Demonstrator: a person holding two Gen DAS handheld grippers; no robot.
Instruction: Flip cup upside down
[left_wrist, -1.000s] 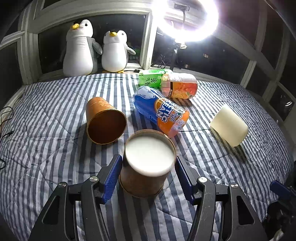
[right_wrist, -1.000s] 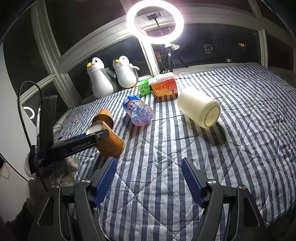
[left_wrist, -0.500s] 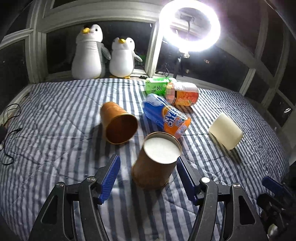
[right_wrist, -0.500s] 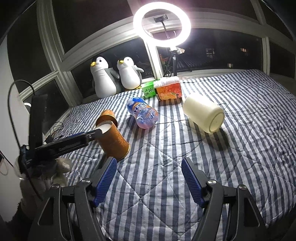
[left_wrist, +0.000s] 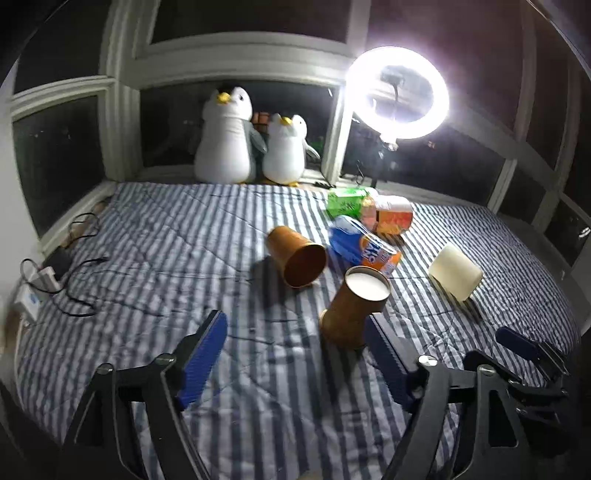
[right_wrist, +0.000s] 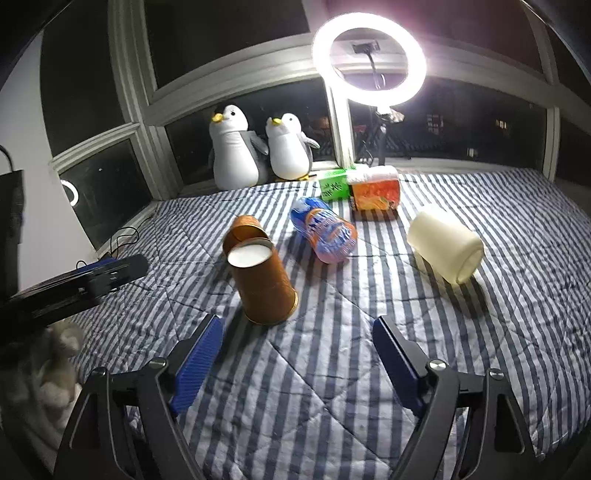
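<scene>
The brown paper cup (right_wrist: 262, 282) stands mouth-down on the blue-and-white striped quilted bed (right_wrist: 332, 369), its white base facing up, leaning slightly in the left wrist view. Just behind it lies a second brown paper cup (left_wrist: 297, 256) on its side, open mouth toward the camera. Near that are a blue-and-orange plastic drink bottle (left_wrist: 364, 247) lying flat, a green carton (right_wrist: 334, 186), an orange-labelled carton (right_wrist: 375, 192) and a cream cylindrical cup (right_wrist: 445, 247) on its side. 2 plush penguins (right_wrist: 258, 151) and a lit ring light (right_wrist: 369, 59) sit by the window.

The left gripper (left_wrist: 295, 354) has its fingers spread apart, the upturned cup just beside the right finger. The right gripper (right_wrist: 297, 360) hovers with its fingers wide apart and nothing between them.

1 second ago the left fingers bracketed the cup; now they have drawn back and sideways, leaving it free.
</scene>
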